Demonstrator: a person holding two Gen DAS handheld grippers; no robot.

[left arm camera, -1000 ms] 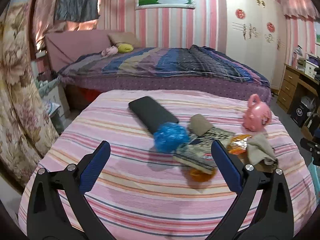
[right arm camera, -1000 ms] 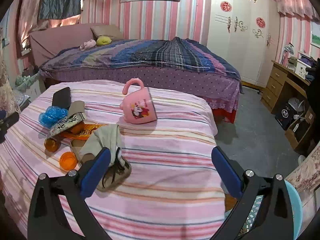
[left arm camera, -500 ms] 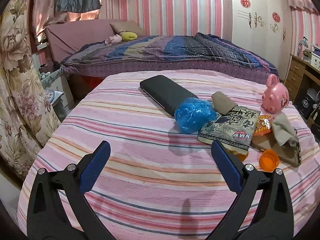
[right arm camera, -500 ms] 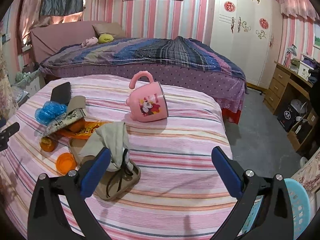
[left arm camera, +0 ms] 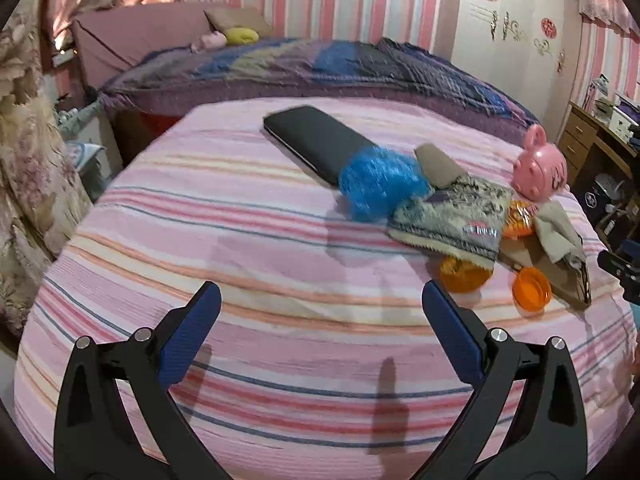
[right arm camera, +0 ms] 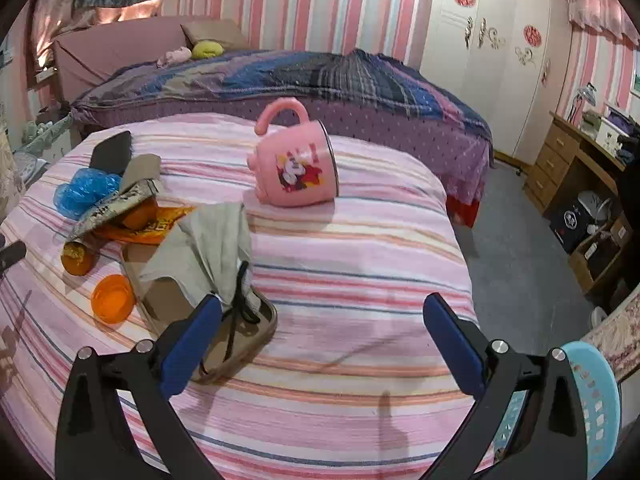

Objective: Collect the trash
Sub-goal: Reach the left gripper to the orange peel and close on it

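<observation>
On the pink striped bed cover point(left arm camera: 248, 240) a small heap of rubbish lies toward the right side in the left wrist view. A crumpled blue plastic bag point(left arm camera: 378, 188) sits against the end of a flat black rectangular case point(left arm camera: 316, 142), and just right of it a grey patterned foil snack packet point(left arm camera: 452, 218) lies flat, its serrated lower edge overlapping an orange plastic bottle point(left arm camera: 464, 274). An orange round cap point(left arm camera: 532, 290) rests on the cover beside that bottle, apart from it. A shiny orange wrapper point(right arm camera: 150, 228) lies under the packet's far side, next to a crumpled beige cloth point(right arm camera: 208, 248) draped over a tan sandal with black straps point(right arm camera: 240, 332). A pink cartoon-printed mug point(right arm camera: 296, 168) lies on its side further back, handle up. The left claw point(left arm camera: 322, 304) is spread wide and holds nothing, above bare cover in front of the heap. The right claw point(right arm camera: 322, 308) is equally wide and empty, its left finger point(right arm camera: 192, 344) in front of the sandal. A light blue perforated plastic basket point(right arm camera: 592, 404) shows at the lower right edge.
</observation>
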